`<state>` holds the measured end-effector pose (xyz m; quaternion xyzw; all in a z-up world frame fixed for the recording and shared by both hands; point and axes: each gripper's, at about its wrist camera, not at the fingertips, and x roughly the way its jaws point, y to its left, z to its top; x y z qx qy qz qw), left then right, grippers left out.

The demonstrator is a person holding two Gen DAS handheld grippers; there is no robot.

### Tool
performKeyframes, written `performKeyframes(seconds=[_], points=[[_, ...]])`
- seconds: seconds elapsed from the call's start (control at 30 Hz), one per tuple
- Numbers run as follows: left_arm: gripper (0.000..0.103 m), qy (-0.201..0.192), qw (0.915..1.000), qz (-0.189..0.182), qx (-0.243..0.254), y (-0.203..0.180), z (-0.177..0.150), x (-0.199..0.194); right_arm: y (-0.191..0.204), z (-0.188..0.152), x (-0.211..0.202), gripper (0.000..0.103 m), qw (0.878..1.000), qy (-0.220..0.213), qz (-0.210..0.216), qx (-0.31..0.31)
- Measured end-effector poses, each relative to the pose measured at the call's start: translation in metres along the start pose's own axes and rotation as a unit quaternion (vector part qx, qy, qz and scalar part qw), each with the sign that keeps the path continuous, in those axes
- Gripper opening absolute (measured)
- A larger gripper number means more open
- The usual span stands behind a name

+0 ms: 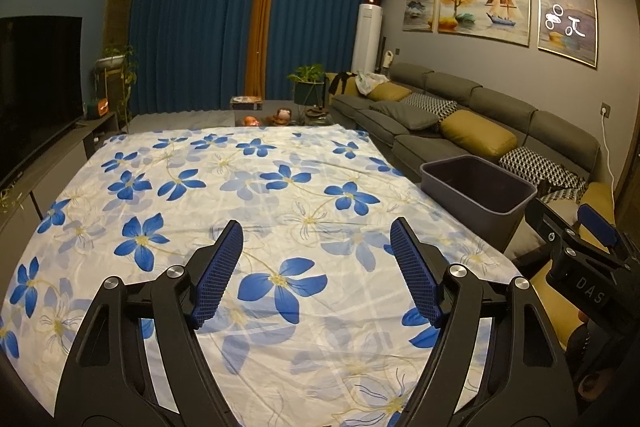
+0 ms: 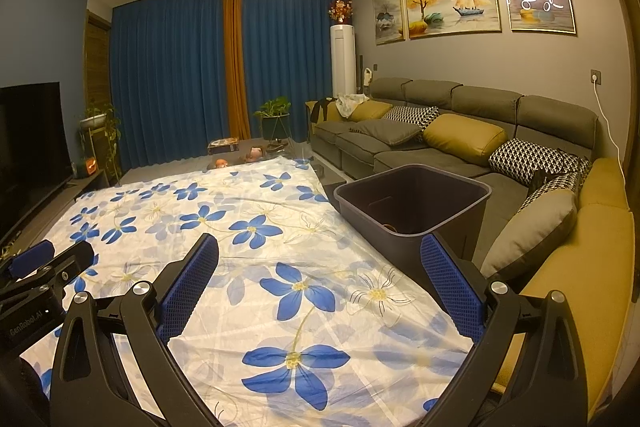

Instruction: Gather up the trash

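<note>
Your left gripper [image 1: 316,247] hung nearest the lens, jaws spread wide and empty above the flowered cloth [image 1: 224,195] that covered the tabletop. Your right gripper [image 2: 320,267] was likewise released, gripping nothing, its right fingertip [image 2: 436,255] in front of the near wall of the dark bin [image 2: 412,223]. That bin stood at the cloth's right edge, between the tabletop and the grey sofa [image 2: 460,143]; something small and brownish lay at its bottom, too dim to identify. No loose trash showed on the cloth. From the left wrist view, your right gripper [image 1: 592,243] sat just beside the bin [image 1: 480,195].
</note>
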<state>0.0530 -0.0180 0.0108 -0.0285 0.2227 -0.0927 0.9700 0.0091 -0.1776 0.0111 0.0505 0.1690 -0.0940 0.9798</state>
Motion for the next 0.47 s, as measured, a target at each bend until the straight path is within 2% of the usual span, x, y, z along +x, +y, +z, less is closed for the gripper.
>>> performKeyframes(seconds=[0.17, 0.33, 0.47], points=[[0.075, -0.003, 1.0000, 0.000, 0.006, -0.0004, 0.0003, 0.0000, -0.0002, -0.0004, -0.0001, 0.097, 1.000, 0.000, 0.000, 0.000], [0.086, -0.006, 1.0000, 0.002, 0.004, 0.0010, 0.0009, -0.0004, -0.0005, -0.0003, -0.0001, 0.097, 1.000, -0.001, -0.001, 0.003], [0.086, -0.006, 0.9999, 0.010, -0.005, 0.0049, 0.0011, 0.0002, -0.0008, 0.0014, 0.0000, 0.097, 1.000, -0.001, -0.002, 0.005]])
